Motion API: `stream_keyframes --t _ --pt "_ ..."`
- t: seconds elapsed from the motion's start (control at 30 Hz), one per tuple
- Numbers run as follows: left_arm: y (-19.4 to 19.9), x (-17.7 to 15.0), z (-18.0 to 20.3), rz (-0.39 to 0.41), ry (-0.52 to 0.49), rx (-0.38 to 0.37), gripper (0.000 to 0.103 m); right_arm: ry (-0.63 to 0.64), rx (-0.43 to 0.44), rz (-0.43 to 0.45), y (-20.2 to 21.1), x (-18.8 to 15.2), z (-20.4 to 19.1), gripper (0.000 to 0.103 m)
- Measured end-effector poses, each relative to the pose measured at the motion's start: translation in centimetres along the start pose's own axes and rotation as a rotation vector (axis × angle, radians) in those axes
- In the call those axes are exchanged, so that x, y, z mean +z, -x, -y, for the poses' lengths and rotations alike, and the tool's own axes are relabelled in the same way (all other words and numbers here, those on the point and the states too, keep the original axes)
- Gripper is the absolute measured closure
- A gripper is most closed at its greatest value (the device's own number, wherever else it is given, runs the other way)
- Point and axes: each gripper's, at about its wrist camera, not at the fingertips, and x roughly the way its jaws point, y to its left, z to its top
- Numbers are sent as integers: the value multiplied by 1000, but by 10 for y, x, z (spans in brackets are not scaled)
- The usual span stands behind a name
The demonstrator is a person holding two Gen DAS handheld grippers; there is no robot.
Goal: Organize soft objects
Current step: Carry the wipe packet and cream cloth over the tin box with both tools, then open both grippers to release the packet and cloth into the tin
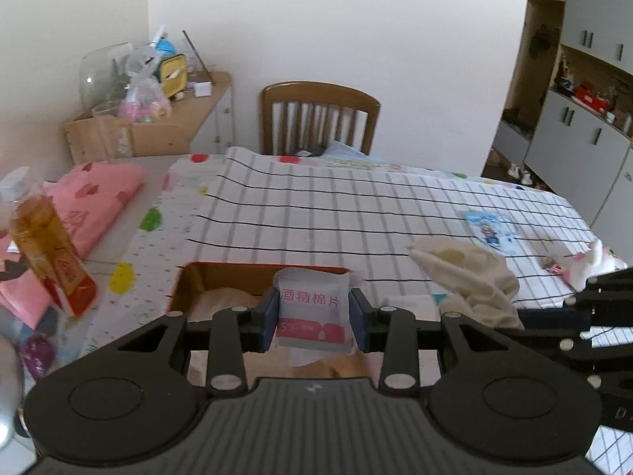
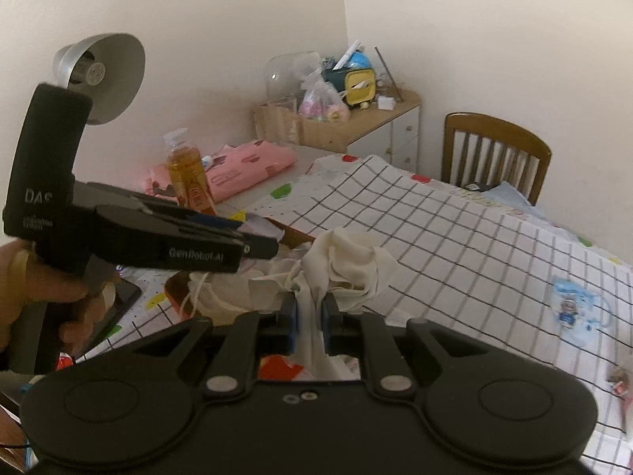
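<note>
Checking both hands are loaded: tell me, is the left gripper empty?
No, the left gripper is clamped on a white-and-pink wipe packet.

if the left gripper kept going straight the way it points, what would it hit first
Probably the open cardboard box just ahead and below: the left gripper, shut on a wipes packet, angles down toward its opening. Depth is unclear; it might clear the far rim and meet the checked cloth instead.

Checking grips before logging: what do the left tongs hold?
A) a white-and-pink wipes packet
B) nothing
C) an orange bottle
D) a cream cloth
A: the left tongs are clamped on the wipes packet above the cardboard box; the cream cloth is in the right tongs.
</note>
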Motion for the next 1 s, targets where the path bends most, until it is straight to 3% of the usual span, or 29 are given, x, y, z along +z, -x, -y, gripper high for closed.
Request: stream_keyframes --t 0.43,0.73,1.0 --pt "-25 8 -59 -31 2 29 66 79 12 -101 -73 6 -39 91" --pt "-57 -1 -70 -101 -12 -1 66 117 1 -181 -113 2 -51 91" --pt "-77 -11 -67 -151 -41 -34 66 50 -13 -238 -131 -2 -42 87"
